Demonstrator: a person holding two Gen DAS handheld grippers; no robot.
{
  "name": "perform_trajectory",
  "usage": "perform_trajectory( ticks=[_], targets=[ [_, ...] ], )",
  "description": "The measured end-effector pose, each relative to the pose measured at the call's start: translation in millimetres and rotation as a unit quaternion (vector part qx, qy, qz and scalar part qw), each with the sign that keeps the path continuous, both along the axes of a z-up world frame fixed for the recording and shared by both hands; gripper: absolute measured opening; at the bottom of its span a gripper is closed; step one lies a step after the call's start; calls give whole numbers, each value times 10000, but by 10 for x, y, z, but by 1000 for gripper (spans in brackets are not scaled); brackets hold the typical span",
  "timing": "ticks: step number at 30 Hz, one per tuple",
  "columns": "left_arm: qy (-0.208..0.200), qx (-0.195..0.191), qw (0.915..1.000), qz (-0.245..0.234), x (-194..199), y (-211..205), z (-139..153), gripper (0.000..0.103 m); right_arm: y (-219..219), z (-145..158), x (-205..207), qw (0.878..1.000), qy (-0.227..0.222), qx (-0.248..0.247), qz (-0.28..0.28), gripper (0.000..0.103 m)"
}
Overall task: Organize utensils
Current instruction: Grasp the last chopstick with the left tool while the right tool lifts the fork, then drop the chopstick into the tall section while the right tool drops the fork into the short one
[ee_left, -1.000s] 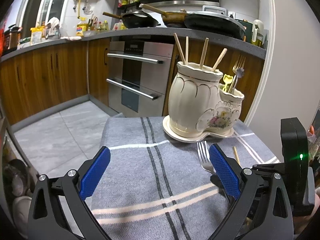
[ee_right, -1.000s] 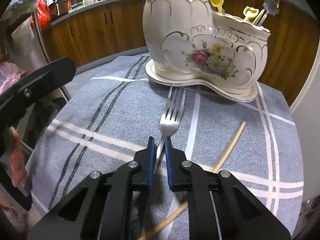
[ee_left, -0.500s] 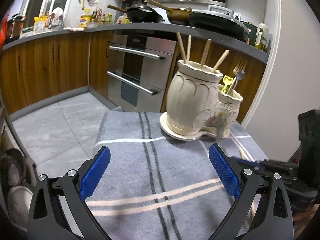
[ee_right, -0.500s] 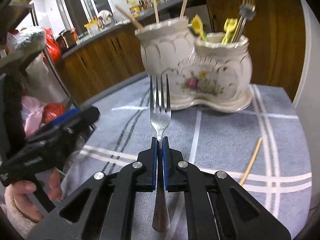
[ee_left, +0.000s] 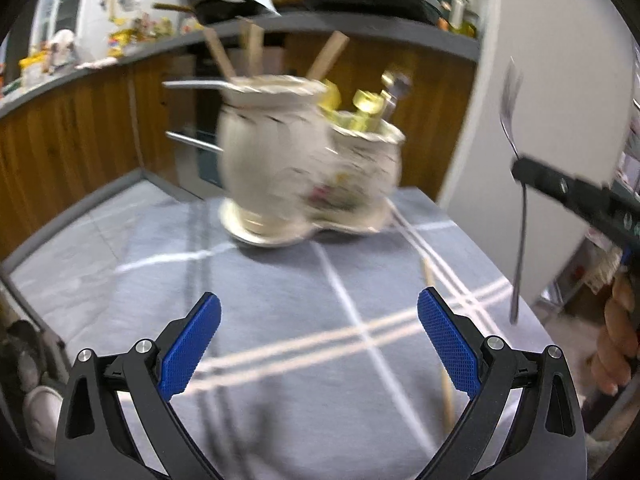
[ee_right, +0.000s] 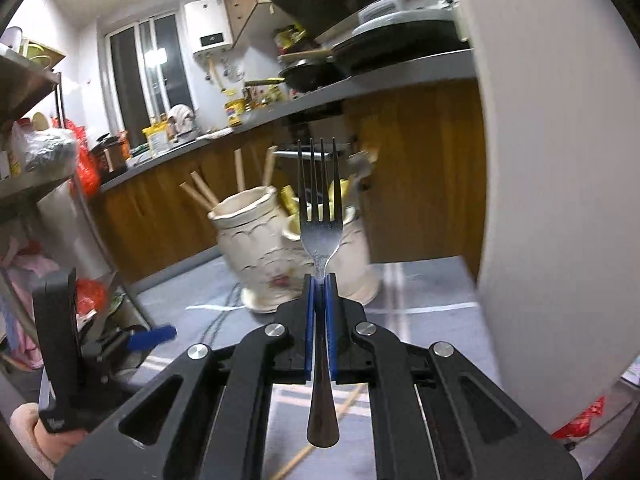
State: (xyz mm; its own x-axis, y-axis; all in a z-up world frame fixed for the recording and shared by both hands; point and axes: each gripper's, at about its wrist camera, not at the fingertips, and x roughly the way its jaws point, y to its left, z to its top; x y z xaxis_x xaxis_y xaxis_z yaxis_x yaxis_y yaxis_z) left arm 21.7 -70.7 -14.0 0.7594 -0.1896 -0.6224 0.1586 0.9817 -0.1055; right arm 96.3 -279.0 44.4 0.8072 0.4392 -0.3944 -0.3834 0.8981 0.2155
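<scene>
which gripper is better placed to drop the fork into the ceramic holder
Right. The right gripper is shut on the fork, tines up, facing the ceramic holder. The left gripper is open and empty over the cloth.

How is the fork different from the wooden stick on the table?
The fork is shiny metal; the wooden chopstick is pale wood. The fork is up in the air, pinched in the right gripper, tines up; the chopstick lies flat on the grey cloth, untouched. The fork ends in prongs; the chopstick is plain. Both are long and thin.
</scene>
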Motion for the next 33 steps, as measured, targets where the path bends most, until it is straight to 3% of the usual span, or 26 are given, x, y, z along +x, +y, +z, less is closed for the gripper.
perform_trajectory(
  ticks=[8, 10, 15, 18, 24, 26, 33],
  targets=[
    [667, 587, 9926, -827, 141, -662, -256, 94, -249, 6, 14, 9994, -142, 10, -312, 5],
    [788, 694, 9898, -963, 185, -785, -302, 86, -320, 3, 39, 9993, -123, 71, -359, 5],
    [1188, 975, 9800, -1264, 293, -991, -450, 51, -376, -8, 50, 9991, -116, 89, -397, 5],
    [1226, 1221, 9746, -1419, 352, -1107, -447, 42, -395, -10, 44, 9991, -107, 111, -395, 5],
    [1519, 1259, 9668, -1626, 542, -1194, -429, 21, -367, -11, 38, 9994, -94, 119, -321, 5],
    [1515, 1261, 9673, -1598, 583, -1170, -436, 9, -362, -15, 42, 9994, -98, 126, -319, 5],
    [1196, 1127, 9726, -1643, 542, -993, -372, 5, -350, -18, 52, 9992, -107, 162, -341, 5]
  ],
)
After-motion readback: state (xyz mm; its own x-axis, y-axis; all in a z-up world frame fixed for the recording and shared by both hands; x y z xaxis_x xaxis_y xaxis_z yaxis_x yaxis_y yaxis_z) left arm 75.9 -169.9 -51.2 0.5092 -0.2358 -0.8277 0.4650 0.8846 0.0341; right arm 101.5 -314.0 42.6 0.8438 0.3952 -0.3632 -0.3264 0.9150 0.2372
